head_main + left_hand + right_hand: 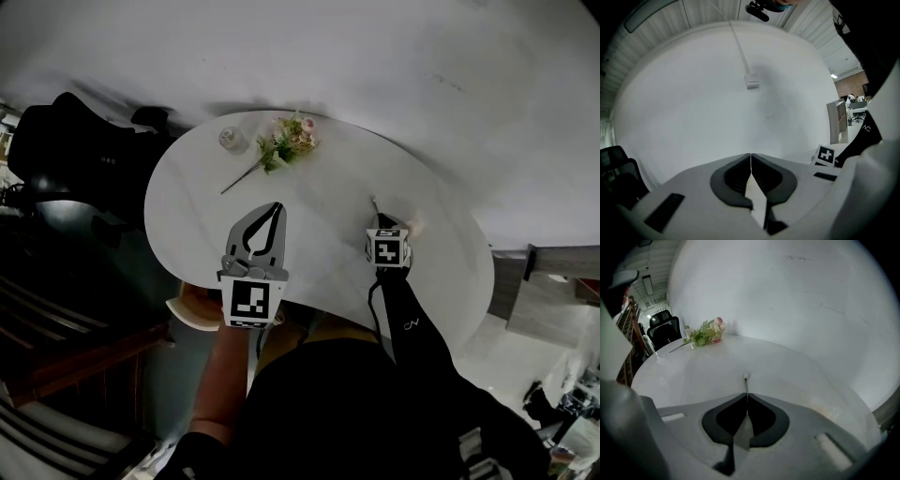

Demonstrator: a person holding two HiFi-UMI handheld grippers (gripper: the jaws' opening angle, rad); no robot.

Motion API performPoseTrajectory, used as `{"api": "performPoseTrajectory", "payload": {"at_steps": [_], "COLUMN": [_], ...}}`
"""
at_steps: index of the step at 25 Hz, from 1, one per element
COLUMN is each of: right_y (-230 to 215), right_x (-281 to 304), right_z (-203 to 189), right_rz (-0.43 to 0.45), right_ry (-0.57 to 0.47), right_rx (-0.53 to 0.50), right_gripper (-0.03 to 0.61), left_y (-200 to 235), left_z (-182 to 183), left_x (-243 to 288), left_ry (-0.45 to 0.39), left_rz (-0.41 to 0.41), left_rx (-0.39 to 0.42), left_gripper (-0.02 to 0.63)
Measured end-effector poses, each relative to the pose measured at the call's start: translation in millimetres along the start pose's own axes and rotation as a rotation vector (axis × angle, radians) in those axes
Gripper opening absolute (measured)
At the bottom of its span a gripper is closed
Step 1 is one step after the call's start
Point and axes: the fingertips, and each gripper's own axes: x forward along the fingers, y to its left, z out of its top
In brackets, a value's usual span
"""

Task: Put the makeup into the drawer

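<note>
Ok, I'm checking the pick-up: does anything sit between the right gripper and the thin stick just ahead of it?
Nothing visible does: the right gripper has its jaws closed on the thin pale stick. The pink-flowered green sprig lies far off across the round white table.

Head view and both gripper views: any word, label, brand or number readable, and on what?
None readable.
White logo on the black sleeve: too small to read.
Left gripper cube, right gripper cube: square marker patterns, no text.
Thin stick in the right gripper: no print visible.

No readable text; the sleeve (417, 342) bears perhaps a tiny logo
</note>
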Motion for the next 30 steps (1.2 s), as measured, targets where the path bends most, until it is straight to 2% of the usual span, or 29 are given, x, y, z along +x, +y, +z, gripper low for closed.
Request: {"api": "performPoseTrajectory", "payload": {"at_steps": [3, 5, 7, 11, 14, 17, 22, 26, 30], "right_y": [3, 7, 14, 28, 39, 52, 56, 63, 91], "right_x": [-5, -15, -29, -70, -107, -139, -204, -216, -214], "right_z": [4, 15, 34, 77, 106, 131, 178, 184, 183], "right_rz": [0.014, 0.019, 0.039, 0.081, 0.11, 0.153, 0.095, 0.092, 0.142], "right_ry": [-0.024, -0.07, -0.14, -0.301, -0.411, -0.498, -0.707, -0.713, -0.705], "right_rx": [0.001, 0.004, -0.009, -0.034, -0.057, -0.076, -0.183, -0.231, -0.252], "right_gripper": [0.011, 0.011, 0.011, 0.011, 0.011, 0.011, 0.011, 0.011, 0.011], "left_y": [1, 2, 5, 11, 14, 18, 22, 25, 40], "left_z": [-6, -3, -1, -3, 6, 23, 37, 40, 35], "left_x": [-4, -4, -5, -7, -6, -8, -9, -16, -37], "left_ry": [0.022, 0.014, 0.007, 0.008, -0.023, -0.093, -0.126, -0.139, -0.134], "left_rz": [0.012, 0.008, 0.015, 0.041, 0.053, 0.065, 0.066, 0.083, 0.132], "left_rx": [-0.025, 0.01, 0.027, -0.014, -0.018, -0.046, -0.077, -0.082, -0.085], "left_gripper": [0.009, 0.011, 0.011, 0.011, 0.011, 0.009, 0.009, 0.009, 0.009]}}
